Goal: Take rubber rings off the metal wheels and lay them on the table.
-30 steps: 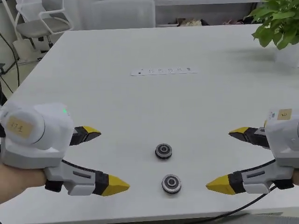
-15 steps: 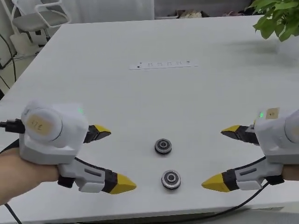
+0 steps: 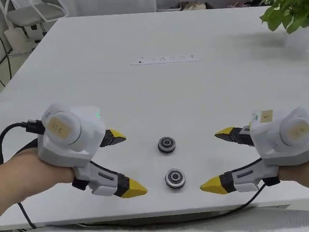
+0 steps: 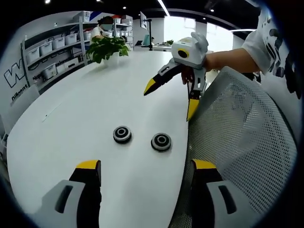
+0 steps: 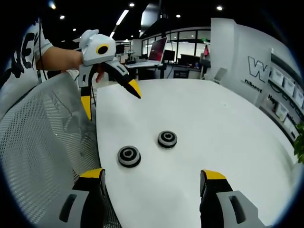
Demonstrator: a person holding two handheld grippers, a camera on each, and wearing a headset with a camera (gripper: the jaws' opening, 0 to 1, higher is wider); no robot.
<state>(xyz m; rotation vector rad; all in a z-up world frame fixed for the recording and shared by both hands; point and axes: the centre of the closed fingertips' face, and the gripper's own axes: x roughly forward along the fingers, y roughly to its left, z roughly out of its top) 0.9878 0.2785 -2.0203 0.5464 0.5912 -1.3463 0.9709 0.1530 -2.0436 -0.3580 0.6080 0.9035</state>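
Head view: L gripper point(image 3: 128, 163) has jaws spread wide w/ nothing btwn them. R gripper point(image 3: 213, 159) is the same, wide apart & empty. Tips of both point inward at each other over the white table point(image 3: 169, 96). 2 metal wheels lie flat btwn the grippers, touching neither. Far wheel point(image 3: 166, 144) is approx level w/ the far jaw tips of both. Near wheel point(image 3: 175, 178) is approx level w/ the near jaw tips, a bit closer to R's tip than L's. Wheels are near each other but apart. Each has a dark rubber ring point(image 3: 167, 180) on its rim. Black cable point(image 3: 21, 126) runs off the back of L gripper. White strip point(image 3: 161, 60) w/ small markings lies well beyond both grippers. Plant point(image 3: 287, 14) is far beyond R gripper. Left gripper view: own jaws rise wide apart, empty. Both wheels are ahead of the tips, inside the line of the gap. Near wheel sits by the table edge, far wheel just beside it toward the other jaw. R gripper is beyond the wheels, hand-held, jaws apart. Mesh chair back point(image 4: 237, 142) is behind the jaw on the table-edge side. Right gripper view: own jaws are also wide apart & empty. Both wheels are ahead btwn the jaw lines, w/ L gripper beyond them, jaws spread.
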